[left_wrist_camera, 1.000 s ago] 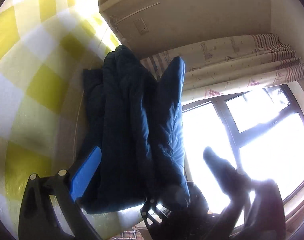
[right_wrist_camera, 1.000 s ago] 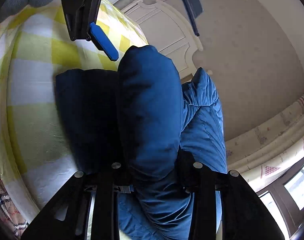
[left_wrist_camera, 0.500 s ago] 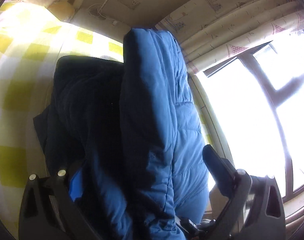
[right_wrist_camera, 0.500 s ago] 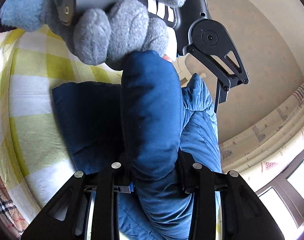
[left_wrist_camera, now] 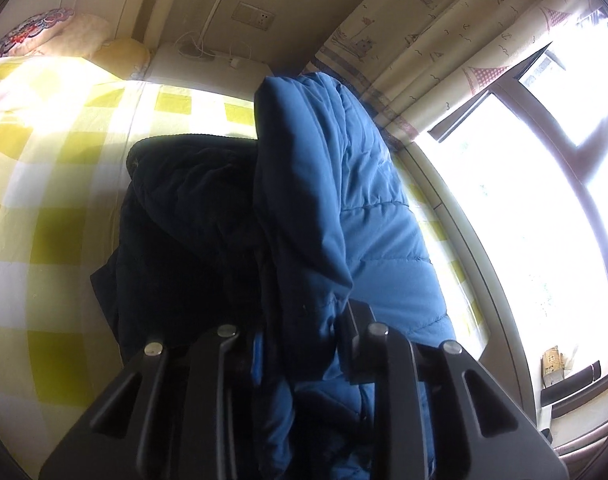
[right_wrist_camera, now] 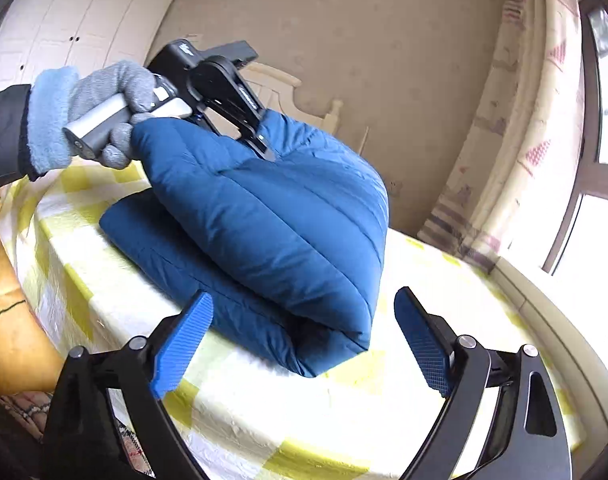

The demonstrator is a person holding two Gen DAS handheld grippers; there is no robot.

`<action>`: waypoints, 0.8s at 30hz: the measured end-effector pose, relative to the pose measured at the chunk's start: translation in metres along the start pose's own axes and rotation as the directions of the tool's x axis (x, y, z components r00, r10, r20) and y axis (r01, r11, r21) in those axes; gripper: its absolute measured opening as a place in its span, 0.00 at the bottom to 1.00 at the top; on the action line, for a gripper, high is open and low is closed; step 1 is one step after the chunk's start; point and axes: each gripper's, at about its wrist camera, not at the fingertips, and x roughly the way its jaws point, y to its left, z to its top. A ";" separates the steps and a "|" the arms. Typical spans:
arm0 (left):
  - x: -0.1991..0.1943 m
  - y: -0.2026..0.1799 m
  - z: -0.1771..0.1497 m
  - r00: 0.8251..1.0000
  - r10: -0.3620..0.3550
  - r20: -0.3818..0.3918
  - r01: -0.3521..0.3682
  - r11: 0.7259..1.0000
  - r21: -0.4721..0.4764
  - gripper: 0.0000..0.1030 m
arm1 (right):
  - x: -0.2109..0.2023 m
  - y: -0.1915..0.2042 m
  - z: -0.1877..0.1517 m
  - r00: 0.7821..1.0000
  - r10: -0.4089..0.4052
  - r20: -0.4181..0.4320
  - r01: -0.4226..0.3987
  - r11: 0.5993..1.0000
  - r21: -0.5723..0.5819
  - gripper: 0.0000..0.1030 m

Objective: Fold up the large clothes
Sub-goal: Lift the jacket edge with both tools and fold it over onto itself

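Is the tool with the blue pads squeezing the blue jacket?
No. The right tool has its blue pads spread apart and opening, and the jacket lies beyond them, untouched.

The left hand (right_wrist_camera: 100, 116) wears a grey knitted glove with a fluffy pale-blue cuff, above a black sleeve (right_wrist_camera: 4, 132). Both tools are black, angular frames with silver pivot screws; the right gripper (right_wrist_camera: 300, 340) carries ribbed blue pads (right_wrist_camera: 182, 344).

Left tongs' (left_wrist_camera: 300, 344) pads buried in jacket (left_wrist_camera: 331, 208) folds, contact unseen. Window (left_wrist_camera: 543, 220) overexposed, outside unreadable. Small items on sill (left_wrist_camera: 559, 372) unidentifiable. Person's sleeve (right_wrist_camera: 2, 132) cut off at edge.
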 end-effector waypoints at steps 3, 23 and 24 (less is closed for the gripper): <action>-0.008 -0.009 0.000 1.000 0.015 0.005 -0.015 1.000 0.002 0.23 | 0.017 -0.026 -0.011 0.994 0.075 -0.079 -0.063 0.988 0.143 0.62; -0.044 0.059 -0.071 0.964 -0.142 0.227 0.173 0.977 -0.125 0.20 | 0.039 -0.022 -0.012 0.974 0.146 -0.171 -0.127 0.985 0.119 0.36; -0.044 0.056 -0.070 0.968 -0.124 0.220 0.150 0.983 -0.108 0.20 | 0.036 -0.023 -0.011 0.967 0.166 -0.192 -0.146 0.983 0.114 0.38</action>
